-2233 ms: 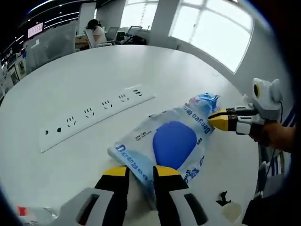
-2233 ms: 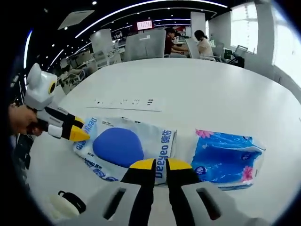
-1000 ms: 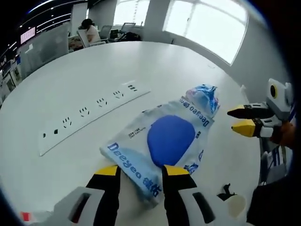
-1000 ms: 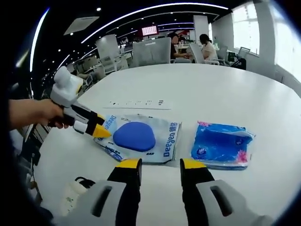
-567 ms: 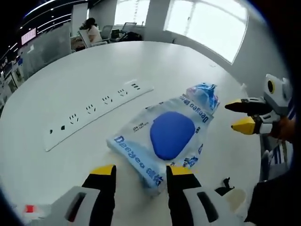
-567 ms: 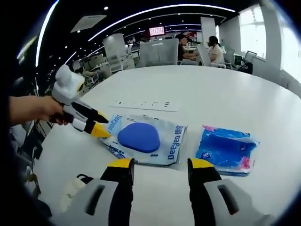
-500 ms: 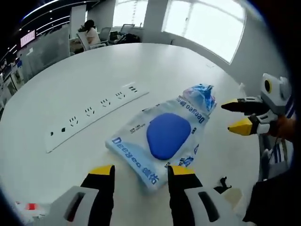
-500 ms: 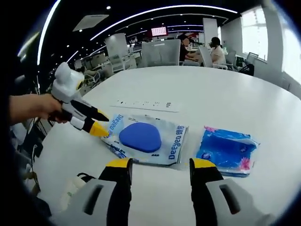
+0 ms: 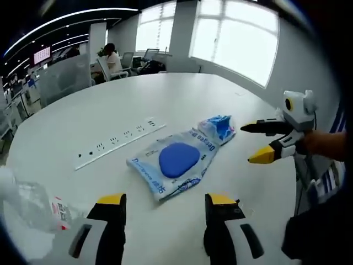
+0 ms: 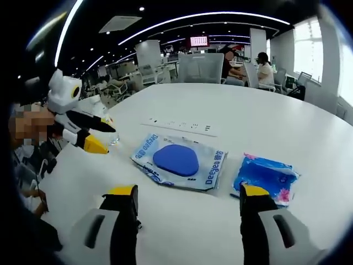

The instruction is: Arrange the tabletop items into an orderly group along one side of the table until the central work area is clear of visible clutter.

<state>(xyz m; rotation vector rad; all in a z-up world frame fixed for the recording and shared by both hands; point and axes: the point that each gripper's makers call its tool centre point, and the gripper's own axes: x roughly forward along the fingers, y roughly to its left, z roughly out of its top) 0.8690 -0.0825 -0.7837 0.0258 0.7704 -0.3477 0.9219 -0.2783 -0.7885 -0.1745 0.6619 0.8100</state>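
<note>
Wipes pack [image 9: 175,167], white with a blue oval on its face, lies flat near the middle of the round white counter [image 9: 182,102], and a smaller blue tissue pack [image 9: 219,126] lies just beside its far end; in the right gripper view the two are side by side with a narrow gap, wipes pack [image 10: 179,160] on the left and tissue pack [image 10: 263,176] on the right. A little over two seconds ago both my tools were closed on the wipes pack, one at each end. Since then I have let go and drawn both back, so the packs now sit farther off. My left tool [image 9: 166,200] is spread wide and holds nothing, and my right tool [image 10: 189,192] is likewise spread wide and empty. A white power strip [image 9: 120,142] lies beyond the packs, and a crumpled clear plastic bottle [image 9: 30,201] sits at the near left edge. I judge the wipes pack placed beside the tissues, with the bottle likely the next piece to gather.
</note>
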